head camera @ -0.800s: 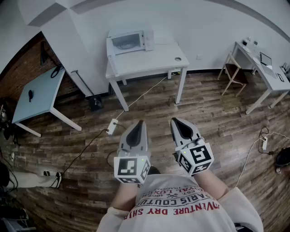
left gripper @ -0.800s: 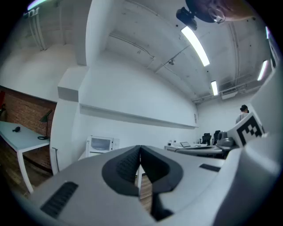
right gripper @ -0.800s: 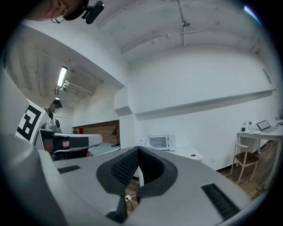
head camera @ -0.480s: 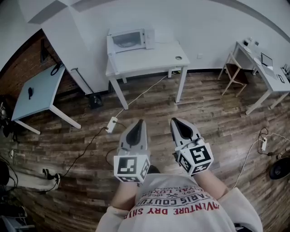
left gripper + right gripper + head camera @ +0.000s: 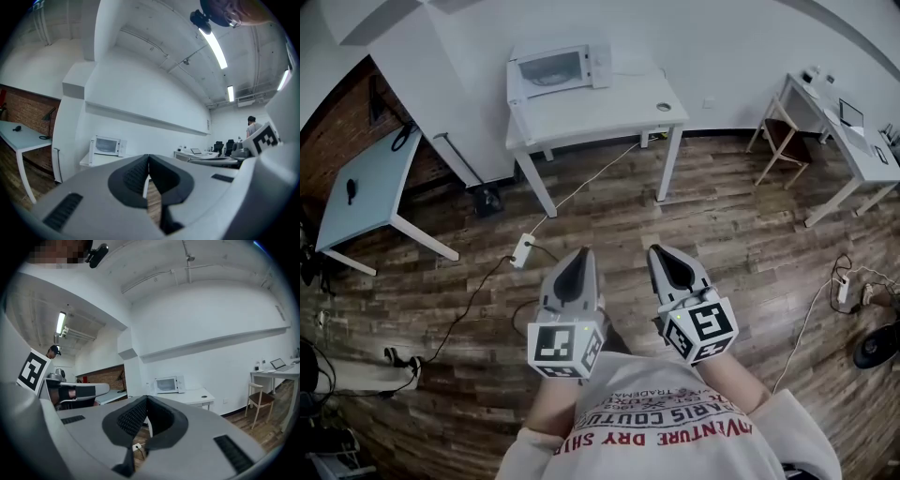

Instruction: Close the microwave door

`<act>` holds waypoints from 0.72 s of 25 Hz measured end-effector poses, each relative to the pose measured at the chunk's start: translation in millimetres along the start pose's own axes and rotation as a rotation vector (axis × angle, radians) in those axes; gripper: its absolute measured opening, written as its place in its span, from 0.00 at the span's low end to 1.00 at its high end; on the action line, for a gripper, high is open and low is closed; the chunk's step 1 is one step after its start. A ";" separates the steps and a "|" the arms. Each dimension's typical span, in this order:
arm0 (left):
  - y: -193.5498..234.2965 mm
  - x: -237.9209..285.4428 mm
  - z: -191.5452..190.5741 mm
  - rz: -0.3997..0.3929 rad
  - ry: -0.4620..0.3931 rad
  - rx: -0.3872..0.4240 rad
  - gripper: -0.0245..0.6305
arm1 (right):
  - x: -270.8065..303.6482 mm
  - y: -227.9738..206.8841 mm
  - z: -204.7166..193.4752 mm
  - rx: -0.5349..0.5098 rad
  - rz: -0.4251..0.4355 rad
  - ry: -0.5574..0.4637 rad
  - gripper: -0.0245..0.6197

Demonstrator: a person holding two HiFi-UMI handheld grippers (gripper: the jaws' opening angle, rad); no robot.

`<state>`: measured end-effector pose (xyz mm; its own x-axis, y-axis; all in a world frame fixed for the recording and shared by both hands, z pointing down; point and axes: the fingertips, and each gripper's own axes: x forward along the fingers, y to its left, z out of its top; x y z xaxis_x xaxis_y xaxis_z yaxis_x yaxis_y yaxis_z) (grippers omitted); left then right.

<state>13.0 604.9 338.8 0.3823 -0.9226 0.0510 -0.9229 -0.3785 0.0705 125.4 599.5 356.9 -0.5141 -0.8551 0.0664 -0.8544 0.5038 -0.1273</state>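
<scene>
One microwave (image 5: pixel 551 67) on white table (image 5: pixel 609 111); wood floor (image 5: pixel 722 234); brick wall (image 5: pixel 336 136) left.

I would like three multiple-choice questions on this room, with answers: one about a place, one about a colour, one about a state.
1. Where does the microwave stand?
A. on the floor
B. on the white table
C. on a chair

2. What colour is the microwave's casing?
A. black
B. red
C. white

3. The jaws of the left gripper are:
A. together, holding nothing
B. wide apart
C. clamped on a cable

Answers: 1 B, the head view shows it at the tabletop's back corner; 2 C, the casing looks white in every view; 3 A, the left gripper view shows the tips meeting.
</scene>
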 end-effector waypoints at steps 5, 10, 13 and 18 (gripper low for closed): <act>24.7 36.8 -7.9 -0.004 0.009 0.008 0.05 | 38.4 -25.4 -0.8 0.007 -0.036 -0.002 0.06; 75.8 93.5 -3.2 -0.009 0.012 -0.018 0.05 | 106.1 -43.5 2.8 0.009 -0.061 0.007 0.06; 109.0 135.5 7.3 -0.032 0.013 -0.015 0.05 | 157.1 -51.9 12.8 0.004 -0.075 0.008 0.06; 166.6 206.3 27.5 -0.067 0.008 -0.005 0.05 | 239.4 -69.9 31.6 -0.003 -0.104 0.001 0.06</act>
<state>-63.1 349.4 333.6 0.4439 -0.8945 0.0541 -0.8949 -0.4393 0.0788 64.5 355.7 350.4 -0.4226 -0.9028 0.0796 -0.9034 0.4126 -0.1167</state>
